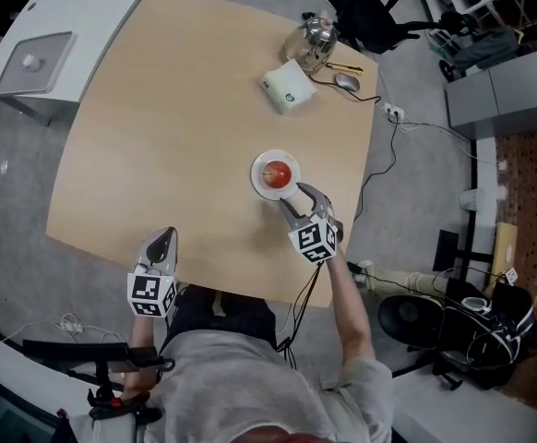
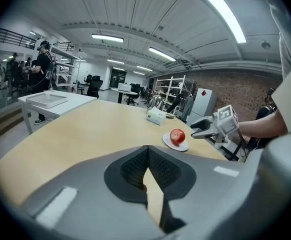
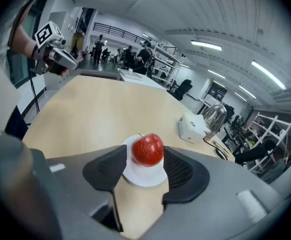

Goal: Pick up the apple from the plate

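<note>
A red apple (image 1: 277, 173) sits on a small white plate (image 1: 259, 185) near the right edge of the wooden table (image 1: 176, 137). My right gripper (image 1: 300, 197) is open just short of the plate, with its tips at the plate's rim. In the right gripper view the apple (image 3: 147, 149) shows on the plate (image 3: 144, 176) in the gap of the right gripper (image 3: 145, 156), and neither pad touches it. My left gripper (image 1: 162, 240) hovers at the near table edge, shut and empty (image 2: 148, 151). From it I see the apple (image 2: 177, 136) and the right gripper (image 2: 199, 129) far off.
At the table's far side stand a white box (image 1: 289, 87), a glass kettle (image 1: 313, 40) and a mouse (image 1: 347, 82) with a cable. A white side table (image 1: 56, 44) stands at the far left. Chairs and gear crowd the floor to the right.
</note>
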### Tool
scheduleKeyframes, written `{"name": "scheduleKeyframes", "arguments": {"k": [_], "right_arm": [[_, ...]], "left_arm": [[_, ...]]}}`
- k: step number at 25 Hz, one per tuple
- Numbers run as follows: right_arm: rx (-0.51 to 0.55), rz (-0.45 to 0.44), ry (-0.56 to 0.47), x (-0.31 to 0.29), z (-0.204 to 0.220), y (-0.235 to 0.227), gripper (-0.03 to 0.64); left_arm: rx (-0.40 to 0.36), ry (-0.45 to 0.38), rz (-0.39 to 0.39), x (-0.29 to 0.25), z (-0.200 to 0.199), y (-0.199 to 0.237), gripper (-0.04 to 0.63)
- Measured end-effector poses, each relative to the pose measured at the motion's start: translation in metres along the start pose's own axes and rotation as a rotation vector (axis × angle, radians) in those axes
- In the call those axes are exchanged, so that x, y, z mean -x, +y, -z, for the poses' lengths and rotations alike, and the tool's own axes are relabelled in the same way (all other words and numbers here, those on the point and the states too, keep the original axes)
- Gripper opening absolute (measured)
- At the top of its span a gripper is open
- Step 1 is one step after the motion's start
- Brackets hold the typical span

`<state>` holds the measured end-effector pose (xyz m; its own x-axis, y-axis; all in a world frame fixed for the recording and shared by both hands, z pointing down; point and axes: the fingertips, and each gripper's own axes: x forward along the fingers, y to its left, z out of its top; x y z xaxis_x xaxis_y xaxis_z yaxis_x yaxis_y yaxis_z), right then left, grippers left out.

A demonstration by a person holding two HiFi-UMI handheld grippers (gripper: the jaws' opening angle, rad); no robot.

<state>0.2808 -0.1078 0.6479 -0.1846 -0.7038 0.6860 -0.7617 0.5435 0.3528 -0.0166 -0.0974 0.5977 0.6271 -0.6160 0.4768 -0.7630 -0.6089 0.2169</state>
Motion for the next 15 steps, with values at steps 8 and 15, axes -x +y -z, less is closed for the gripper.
{"name": "scheduleKeyframes", "arguments": {"k": [8, 15], "right_arm": [[0.086, -0.036, 0.020, -0.017, -0.008, -0.001, 0.291], [0.106, -0.079, 0.023, -0.041, -0.011, 0.000, 0.325]], "left_arm": [[0.028, 0.008, -0.024, 0.003, 0.004, 0.002, 0.020], [0.057, 0.028, -0.080, 0.003, 0.007, 0.012, 0.020]]}}
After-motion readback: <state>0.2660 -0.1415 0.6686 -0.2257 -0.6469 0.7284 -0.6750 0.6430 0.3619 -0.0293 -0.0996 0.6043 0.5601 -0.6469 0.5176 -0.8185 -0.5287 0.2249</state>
